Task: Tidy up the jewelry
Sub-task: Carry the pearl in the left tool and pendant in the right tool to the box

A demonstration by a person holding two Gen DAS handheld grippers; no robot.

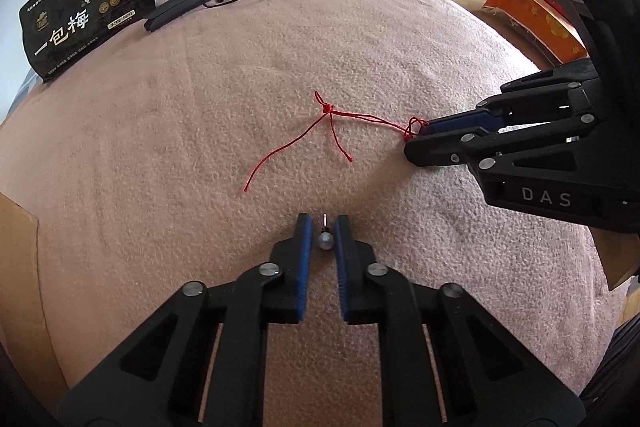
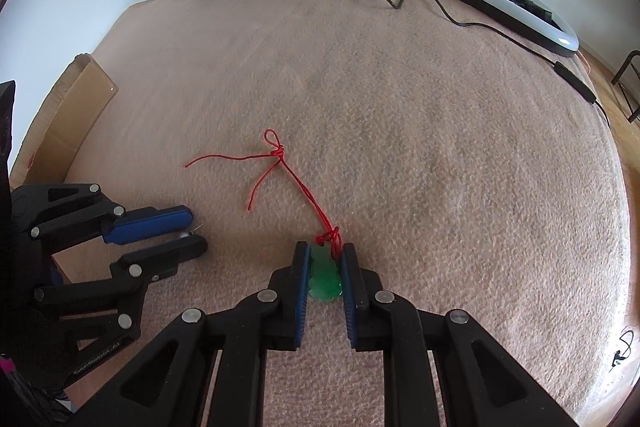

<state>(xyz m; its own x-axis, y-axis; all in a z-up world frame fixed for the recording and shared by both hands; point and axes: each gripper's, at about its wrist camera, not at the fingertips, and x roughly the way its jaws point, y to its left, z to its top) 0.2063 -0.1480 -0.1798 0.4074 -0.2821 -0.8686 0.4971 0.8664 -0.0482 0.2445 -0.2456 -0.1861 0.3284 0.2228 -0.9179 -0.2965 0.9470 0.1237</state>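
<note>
A pearl earring lay between the left gripper's parted, not-yet-closed jaws, while the right gripper clasped the green pendant, red cord trailing ahead, apparently for separate sorting.

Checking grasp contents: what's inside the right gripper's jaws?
A green pendant sits between the right gripper pads, its red cord trailing out across the pink blanket. The pads cover the pendant's edges, so contact can't be confirmed.
</note>
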